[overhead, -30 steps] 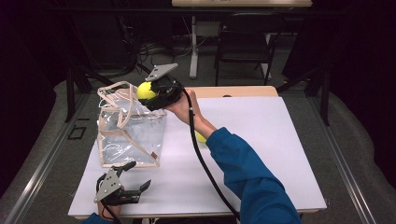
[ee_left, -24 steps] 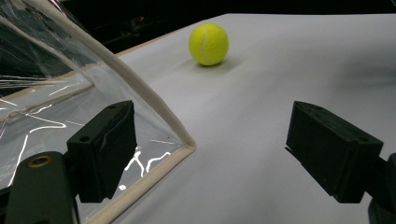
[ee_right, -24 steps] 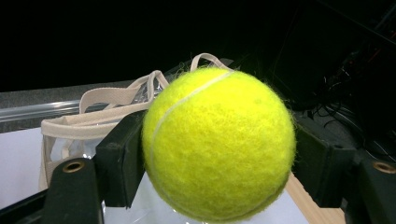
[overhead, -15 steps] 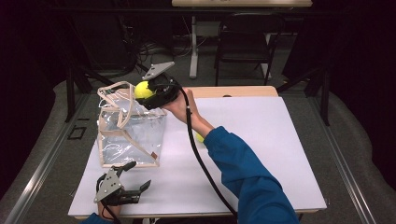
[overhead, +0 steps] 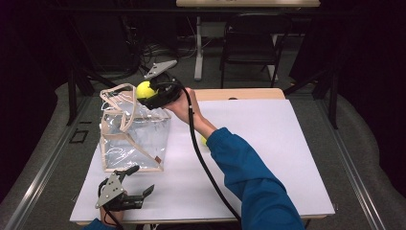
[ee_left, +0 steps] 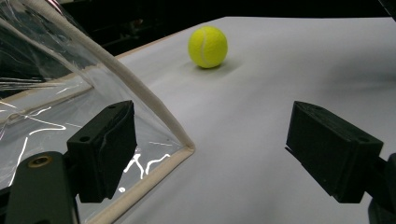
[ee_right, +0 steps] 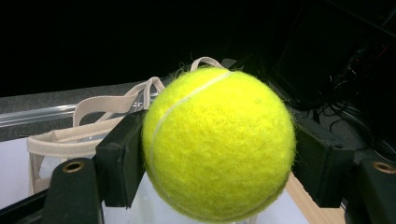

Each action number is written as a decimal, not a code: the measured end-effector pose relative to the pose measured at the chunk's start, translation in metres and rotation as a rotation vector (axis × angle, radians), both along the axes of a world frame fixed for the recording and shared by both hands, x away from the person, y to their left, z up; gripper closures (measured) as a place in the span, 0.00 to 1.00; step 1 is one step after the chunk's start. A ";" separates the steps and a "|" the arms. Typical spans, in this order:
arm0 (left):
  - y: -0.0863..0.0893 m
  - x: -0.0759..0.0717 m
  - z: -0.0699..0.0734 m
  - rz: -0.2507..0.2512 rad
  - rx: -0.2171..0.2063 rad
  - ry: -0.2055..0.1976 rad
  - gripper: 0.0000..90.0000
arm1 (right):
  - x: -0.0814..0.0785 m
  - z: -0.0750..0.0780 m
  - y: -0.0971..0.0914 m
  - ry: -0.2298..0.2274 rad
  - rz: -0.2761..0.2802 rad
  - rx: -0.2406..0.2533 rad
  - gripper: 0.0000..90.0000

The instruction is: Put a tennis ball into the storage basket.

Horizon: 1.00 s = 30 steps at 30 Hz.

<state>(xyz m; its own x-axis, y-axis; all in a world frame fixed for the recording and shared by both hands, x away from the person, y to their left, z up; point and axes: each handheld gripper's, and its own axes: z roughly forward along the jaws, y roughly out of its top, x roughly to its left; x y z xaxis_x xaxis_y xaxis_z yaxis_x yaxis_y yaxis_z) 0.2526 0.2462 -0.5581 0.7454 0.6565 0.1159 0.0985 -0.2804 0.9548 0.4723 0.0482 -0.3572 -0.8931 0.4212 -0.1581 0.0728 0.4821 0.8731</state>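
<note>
My right gripper (overhead: pixel 147 93) is shut on a yellow tennis ball (overhead: pixel 143 88) and holds it just above the open top of a clear plastic bag (overhead: pixel 131 134) with beige trim. In the right gripper view the ball (ee_right: pixel 218 144) sits pressed between both black pads, with the bag's beige handles (ee_right: pixel 93 105) below and behind it. My left gripper (overhead: pixel 142 178) rests open at the table's front left, with nothing between its jaws. In the left gripper view, the bag's corner (ee_left: pixel 56 93) lies by the left pad. A second tennis ball (ee_left: pixel 208 46) lies farther off on the white table.
The white table (overhead: pixel 287 143) has bare room to the right of the blue-sleeved arm (overhead: pixel 249 177). The right gripper's black cable (overhead: pixel 201 158) runs across the table's middle. The second ball (overhead: pixel 204 140) peeks out beside the forearm. A dark chair (overhead: pixel 249 43) stands beyond the far edge.
The right gripper has drifted slightly left and up with the ball over the bag's top. The left gripper has not moved.
</note>
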 end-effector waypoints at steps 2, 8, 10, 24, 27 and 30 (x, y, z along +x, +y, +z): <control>0.000 0.000 0.000 0.000 0.000 0.000 0.18 | 0.000 0.000 0.001 0.001 0.000 0.001 0.29; 0.000 0.001 0.000 0.001 0.001 0.003 0.18 | 0.000 0.000 0.001 0.001 0.000 0.001 0.29; 0.000 0.001 0.000 0.000 0.003 0.005 0.18 | 0.002 -0.002 0.012 0.006 0.009 -0.019 0.29; -0.001 0.000 0.000 -0.004 0.003 0.000 0.18 | 0.007 0.004 0.017 -0.001 -0.009 0.000 0.29; 0.000 0.000 0.000 -0.004 0.001 0.003 0.18 | 0.008 0.006 0.018 -0.003 -0.010 0.002 0.29; 0.000 0.000 0.000 -0.005 0.002 0.000 0.18 | 0.009 0.008 0.020 -0.005 -0.011 0.005 0.29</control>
